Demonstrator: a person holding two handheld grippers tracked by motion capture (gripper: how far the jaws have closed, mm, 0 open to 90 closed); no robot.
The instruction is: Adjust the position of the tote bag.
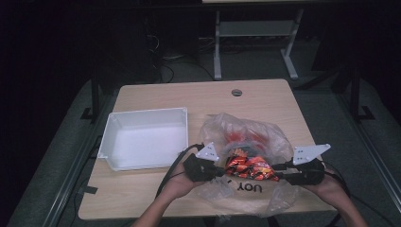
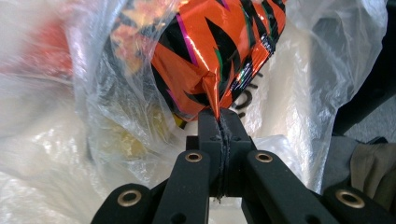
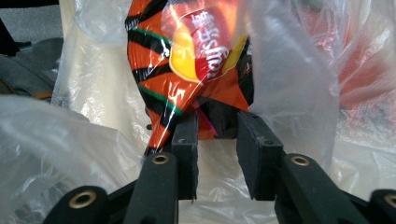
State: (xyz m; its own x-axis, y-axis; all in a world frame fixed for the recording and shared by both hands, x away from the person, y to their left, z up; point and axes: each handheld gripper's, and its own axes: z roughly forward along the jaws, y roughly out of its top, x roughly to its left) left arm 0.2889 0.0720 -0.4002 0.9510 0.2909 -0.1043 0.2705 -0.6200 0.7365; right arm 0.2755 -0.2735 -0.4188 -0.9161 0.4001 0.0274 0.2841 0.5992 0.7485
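Lying sideways between both claws, the orange snack bag point(image 1: 249, 168) sits over the clear plastic bag point(image 1: 246, 130) on the counter point(image 1: 156, 90). The left claw point(image 2: 219, 119) pinches its corner tight. The right claw point(image 3: 217, 126) stands open around the other end.

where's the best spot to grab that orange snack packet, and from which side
Take the orange snack packet by its flat crimped end seam, coming in level from the end, jaws across the seam. The left tool is already shut on one pinched corner that way. The puffy middle would slip, and the clear plastic bag crowds the sides.
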